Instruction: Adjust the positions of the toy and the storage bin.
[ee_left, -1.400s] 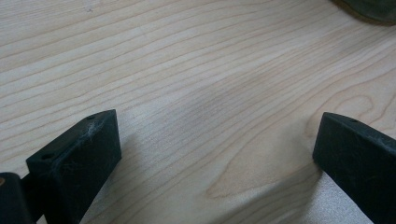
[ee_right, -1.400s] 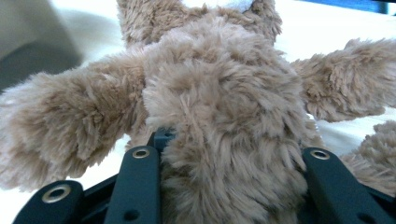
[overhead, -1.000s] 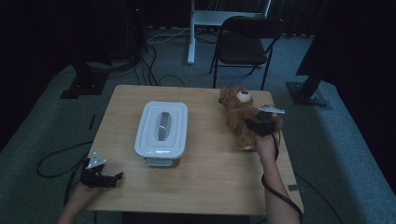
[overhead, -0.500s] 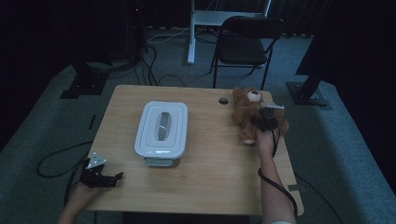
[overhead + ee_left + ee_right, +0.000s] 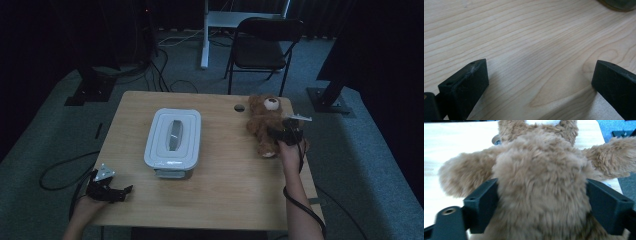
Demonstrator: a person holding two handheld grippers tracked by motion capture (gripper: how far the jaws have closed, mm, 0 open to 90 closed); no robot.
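Now teddy bear farther right.

my left gripper rests low at the near left corner, its fingers spread wide with nothing between them. my right forearm reaches forward along the right edge, and my right gripper has just been opening, its fingers standing wide.

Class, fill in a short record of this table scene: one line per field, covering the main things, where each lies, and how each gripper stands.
Table: light wood
Teddy bear: brown, lying at the table's far right
Container: white, lidded, left of centre
Right gripper: at the bear, jaws just opened wide, the bear's body between them
Left gripper: near left corner, jaws open over bare wood
Chair: dark, behind the table
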